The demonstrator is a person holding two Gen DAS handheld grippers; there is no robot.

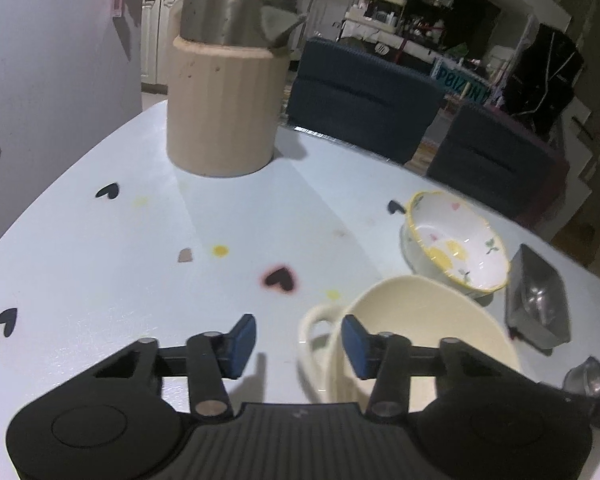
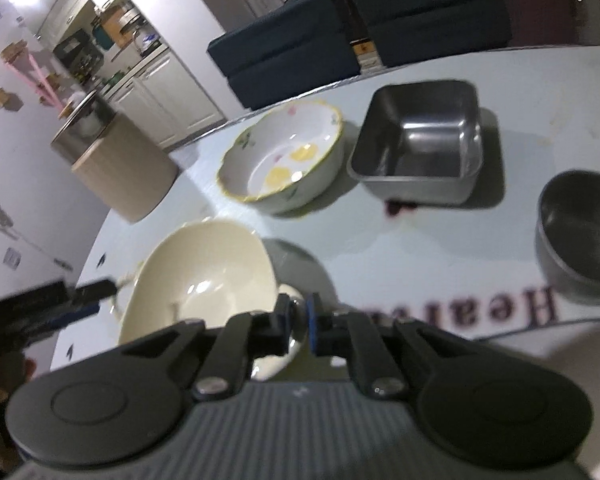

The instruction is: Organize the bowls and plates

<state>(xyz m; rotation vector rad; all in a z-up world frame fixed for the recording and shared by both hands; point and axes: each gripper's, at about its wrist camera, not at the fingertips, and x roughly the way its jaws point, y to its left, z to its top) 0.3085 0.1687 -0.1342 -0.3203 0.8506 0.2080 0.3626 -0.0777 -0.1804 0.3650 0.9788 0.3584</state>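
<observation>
**Two grips closing on the cream bowl's handles**

We have the cream bowl [image 2: 204, 276] sitting on the pale desk [image 1: 100, 260], nearest us, with the floral bowl [image 2: 284, 156] just behind it, then the square steel tray [image 2: 416, 140] and the round steel bowl [image 2: 580, 240] further to the right. Our right gripper [image 2: 298, 328] has its jaws nearly pressed together, pinching the bowl's near handle at the rim. Our left gripper [image 1: 298, 344] is half spread: its jaws straddle the loop handle [image 1: 316, 332] on the opposite side, and we see no pad pressing on it yet.

What worries us is an uneven lift. If we raise the right side before the left has closed, the bowl will likely tilt and pivot on that single narrow pinch, and glazed ceramic may slip from the pads. The floral bowl stands near, so a swinging rim could knock it. The tall beige canister [image 1: 224, 108] is well apart and, we think, out of danger.
</observation>
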